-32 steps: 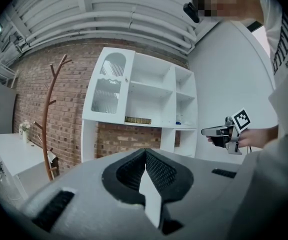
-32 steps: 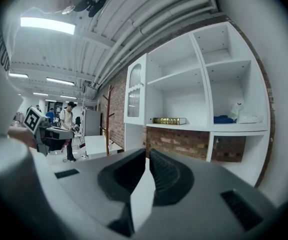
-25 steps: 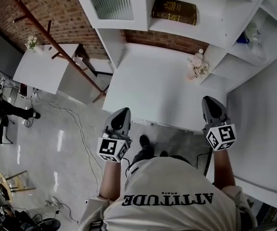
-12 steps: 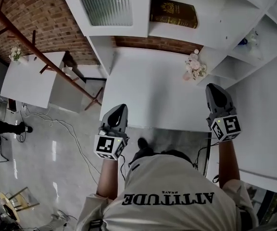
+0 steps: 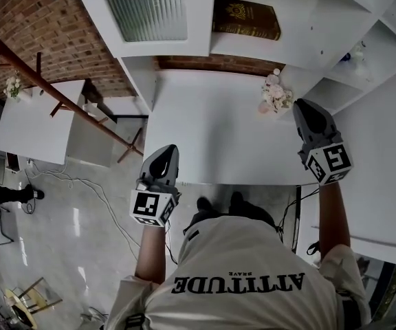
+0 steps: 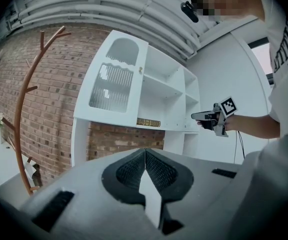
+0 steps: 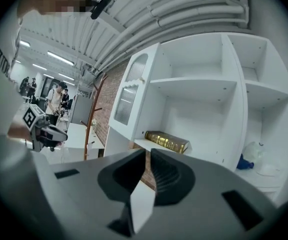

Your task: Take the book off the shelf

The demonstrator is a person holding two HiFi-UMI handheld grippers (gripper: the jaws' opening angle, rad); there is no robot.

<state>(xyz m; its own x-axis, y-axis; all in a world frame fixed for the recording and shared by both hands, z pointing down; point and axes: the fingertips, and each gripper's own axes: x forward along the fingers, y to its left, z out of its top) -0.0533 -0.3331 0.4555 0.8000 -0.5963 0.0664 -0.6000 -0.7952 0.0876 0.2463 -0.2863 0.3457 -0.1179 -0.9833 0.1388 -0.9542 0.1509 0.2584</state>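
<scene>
Shelf: the white open-fronted shelf unit (image 5: 301,40) rose behind the worktop.
On the shelf: a dark hardback book with gold lettering (image 5: 246,18) lay flat on its side.
Right compartment: a small blue object (image 7: 245,162) sat there.
Worktop: the white worktop (image 5: 212,136) carried a small bunch of pale flowers (image 5: 273,96) near its back right corner.

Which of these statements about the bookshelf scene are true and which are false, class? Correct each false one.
1. The book lies flat on a white shelf. True.
2. The right gripper holds the book. False: its jaws are shut on nothing, and the book is well clear of them.
3. The left gripper has its jaws wide apart. False: they are together, with nothing between them.
4. A small bunch of flowers stands on the white table below the shelf. True.
</scene>
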